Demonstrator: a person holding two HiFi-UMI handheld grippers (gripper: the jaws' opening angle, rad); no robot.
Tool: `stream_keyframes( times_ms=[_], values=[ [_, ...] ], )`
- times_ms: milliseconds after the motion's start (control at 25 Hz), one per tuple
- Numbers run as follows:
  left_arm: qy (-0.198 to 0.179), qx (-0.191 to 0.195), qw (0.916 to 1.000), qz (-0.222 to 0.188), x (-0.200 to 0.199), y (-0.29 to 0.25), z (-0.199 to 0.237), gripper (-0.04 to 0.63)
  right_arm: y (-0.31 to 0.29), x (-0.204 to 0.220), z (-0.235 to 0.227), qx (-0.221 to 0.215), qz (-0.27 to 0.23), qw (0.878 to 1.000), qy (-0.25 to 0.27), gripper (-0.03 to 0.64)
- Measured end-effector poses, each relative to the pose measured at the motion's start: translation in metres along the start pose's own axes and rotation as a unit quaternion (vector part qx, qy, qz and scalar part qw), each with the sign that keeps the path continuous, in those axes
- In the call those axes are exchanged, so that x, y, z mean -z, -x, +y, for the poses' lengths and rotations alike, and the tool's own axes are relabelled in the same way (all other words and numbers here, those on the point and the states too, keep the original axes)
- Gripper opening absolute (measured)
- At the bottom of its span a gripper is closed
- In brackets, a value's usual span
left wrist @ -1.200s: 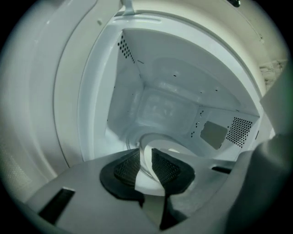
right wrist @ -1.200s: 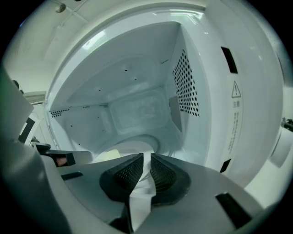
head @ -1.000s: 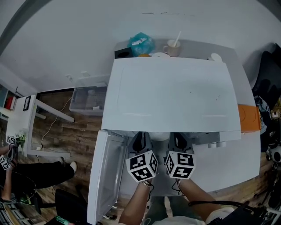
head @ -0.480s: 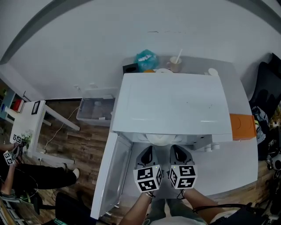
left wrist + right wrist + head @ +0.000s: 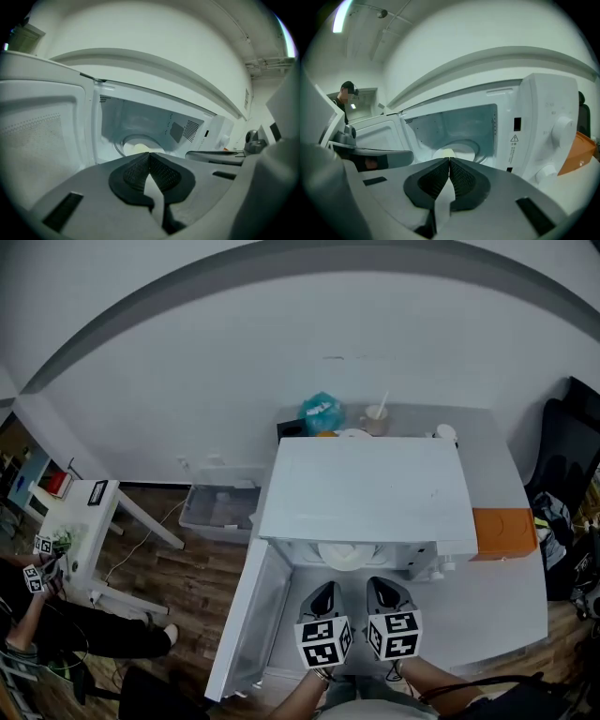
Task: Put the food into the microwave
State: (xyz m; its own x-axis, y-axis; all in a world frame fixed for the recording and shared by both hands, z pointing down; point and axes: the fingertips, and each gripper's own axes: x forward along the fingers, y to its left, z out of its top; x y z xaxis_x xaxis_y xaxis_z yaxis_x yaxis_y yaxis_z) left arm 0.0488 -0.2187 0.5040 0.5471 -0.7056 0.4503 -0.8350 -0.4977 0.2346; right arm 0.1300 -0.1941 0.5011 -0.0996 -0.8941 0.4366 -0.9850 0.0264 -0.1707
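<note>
A warning-triangle label (image 5: 514, 139) was seen on the white box-shaped microwave's (image 5: 545, 110) front panel; its small print could not be read.

The microwave (image 5: 367, 488) is white all over, its door (image 5: 37, 136) showing a fine dotted mesh. The food (image 5: 343, 556) inside is pale cream. The left gripper (image 5: 325, 592) and right gripper (image 5: 386, 587) are grey, with black cross-hatched pads (image 5: 433, 180) and black-and-white square markers. The box (image 5: 503, 532) is orange, the bag (image 5: 322, 412) teal, the table (image 5: 497, 601) grey, the floor (image 5: 187, 568) brown wood-grain
</note>
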Motion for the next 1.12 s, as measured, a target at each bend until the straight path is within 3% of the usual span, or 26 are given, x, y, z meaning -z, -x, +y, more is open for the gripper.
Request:
stream_keyframes(
  times_ms=[520,1120],
  values=[
    [-0.006,-0.005,0.9991,-0.042,-0.026,0.04,-0.012,0.005,0.034,-0.029,0.021,-0.02,-0.033,0.999,0.011,0.02],
    [0.009,-0.012,0.999,-0.042,-0.025,0.044,-0.011,0.005,0.036,-0.025,0.031,-0.033,-0.026,0.999,0.019,0.02]
  ],
)
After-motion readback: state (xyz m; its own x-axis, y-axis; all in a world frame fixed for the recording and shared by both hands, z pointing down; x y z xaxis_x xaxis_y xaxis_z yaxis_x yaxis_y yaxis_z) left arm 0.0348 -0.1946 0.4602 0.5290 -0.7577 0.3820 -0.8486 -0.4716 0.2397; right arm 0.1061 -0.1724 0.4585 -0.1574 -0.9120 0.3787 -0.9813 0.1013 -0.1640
